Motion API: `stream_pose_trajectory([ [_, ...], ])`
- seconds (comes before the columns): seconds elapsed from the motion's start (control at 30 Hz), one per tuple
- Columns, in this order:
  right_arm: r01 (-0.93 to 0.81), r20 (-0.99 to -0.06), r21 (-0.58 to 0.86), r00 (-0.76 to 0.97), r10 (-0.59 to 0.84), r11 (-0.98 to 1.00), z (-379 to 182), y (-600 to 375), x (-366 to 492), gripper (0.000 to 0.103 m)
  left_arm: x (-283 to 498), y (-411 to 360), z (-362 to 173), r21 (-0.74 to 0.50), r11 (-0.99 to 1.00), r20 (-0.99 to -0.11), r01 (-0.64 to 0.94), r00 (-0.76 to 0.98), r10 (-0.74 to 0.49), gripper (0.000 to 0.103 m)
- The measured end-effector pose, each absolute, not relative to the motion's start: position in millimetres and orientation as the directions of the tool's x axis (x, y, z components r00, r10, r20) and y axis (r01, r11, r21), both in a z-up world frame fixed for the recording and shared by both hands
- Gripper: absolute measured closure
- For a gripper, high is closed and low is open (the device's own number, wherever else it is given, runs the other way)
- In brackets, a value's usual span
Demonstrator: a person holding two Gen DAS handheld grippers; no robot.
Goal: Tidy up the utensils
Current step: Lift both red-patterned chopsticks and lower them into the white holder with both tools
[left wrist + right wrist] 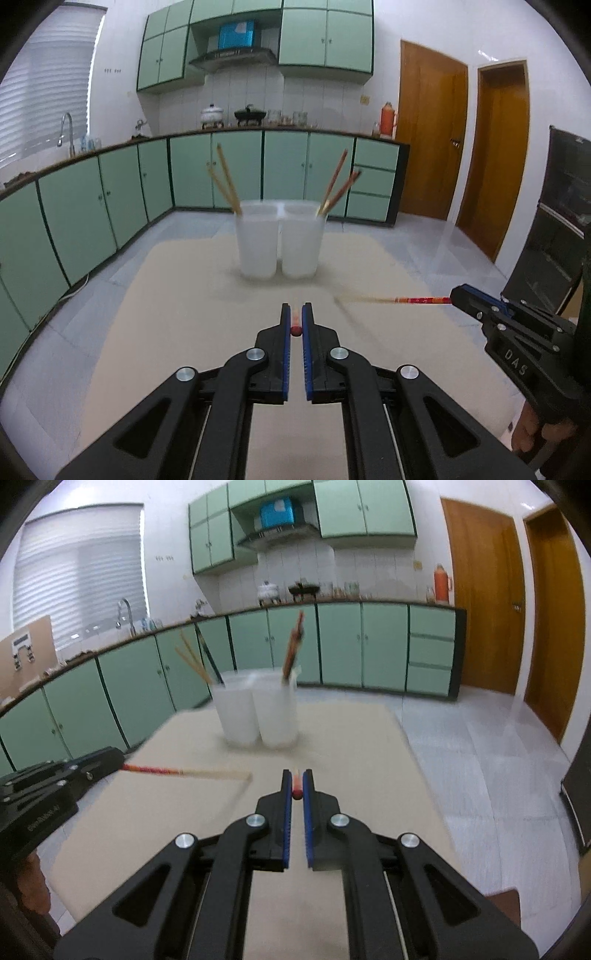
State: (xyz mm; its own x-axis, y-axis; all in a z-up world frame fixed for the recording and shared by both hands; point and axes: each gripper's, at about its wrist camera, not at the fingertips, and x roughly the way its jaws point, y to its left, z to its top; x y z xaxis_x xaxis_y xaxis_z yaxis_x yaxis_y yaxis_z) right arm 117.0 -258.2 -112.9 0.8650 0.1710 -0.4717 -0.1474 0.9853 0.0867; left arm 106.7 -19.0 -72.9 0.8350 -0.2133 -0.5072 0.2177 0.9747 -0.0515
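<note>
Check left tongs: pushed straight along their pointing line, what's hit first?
Probably the pair of translucent white plastic cups straight ahead of the left tongs, most likely the right one; depth is unclear, so the beige tabletop might come first.

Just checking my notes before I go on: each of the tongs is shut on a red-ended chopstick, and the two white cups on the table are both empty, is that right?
Not quite. The left tongs and right tongs are each shut on a red-ended chopstick, but the two white cups on the table are not empty: the left wrist view shows chopsticks standing in both.
</note>
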Motion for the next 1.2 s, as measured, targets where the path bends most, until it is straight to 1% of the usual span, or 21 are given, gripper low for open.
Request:
stream_pose_trajectory([
  [0.23,-0.219,-0.423,0.106,0.873,0.243,0.970,-60,-261,139,0.098,128,-22,-33,-0.030,0.973,-0.474,0.230,0.853,-0.216,0.097],
  [0.43,-0.260,-0.416,0.115,0.864,0.284,0.959,-31,-258,155,0.098,136,-21,-16,-0.046,0.971,-0.452,0.237,0.861,-0.231,0.097],
  [0.87,-0.292,-0.379,0.114,0.871,0.313,0.950,-4,-249,168,0.098,145,-19,4,-0.045,0.971,-0.408,0.236,0.883,-0.233,0.097],
  [1.2,-0.300,-0.371,0.094,0.874,0.313,0.949,2,-246,181,0.098,155,-22,13,-0.033,0.971,-0.385,0.236,0.894,-0.230,0.097],
])
